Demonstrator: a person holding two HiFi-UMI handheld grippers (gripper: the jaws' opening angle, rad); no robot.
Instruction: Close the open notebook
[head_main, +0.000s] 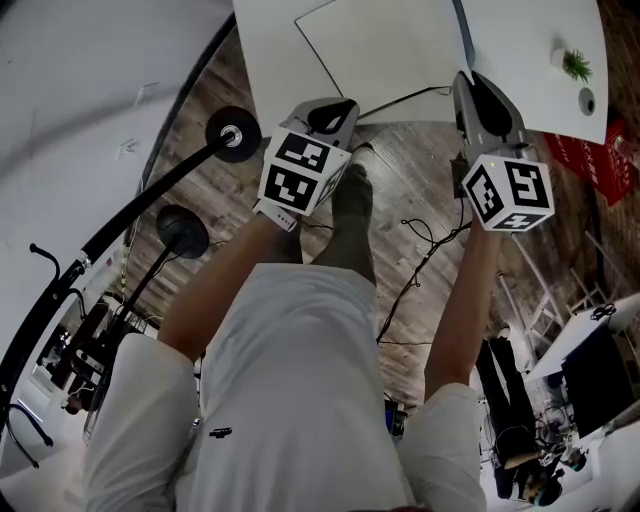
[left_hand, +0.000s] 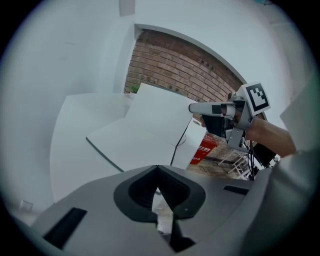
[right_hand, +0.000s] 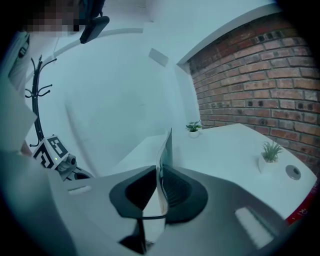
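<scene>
The right gripper (right_hand: 161, 172) clamps the thin, likely floppy notebook cover (right_hand: 166, 145) by its edge; the left gripper (left_hand: 157, 170) is closed, empty.

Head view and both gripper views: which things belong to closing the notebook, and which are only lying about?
Job: notebook, open on the white table; right hand-held gripper, shut on one leaf; left hand-held gripper, empty.
Lying about: small potted plants; floor cables; black stand.

You're in an office/studio: brick wall (right_hand: 260, 75), white desk (right_hand: 235, 145) w/ sm. potted plants (right_hand: 270, 151), coat rack (right_hand: 35, 92), cables (head_main: 420, 250) on wood floor (head_main: 400, 175).
</scene>
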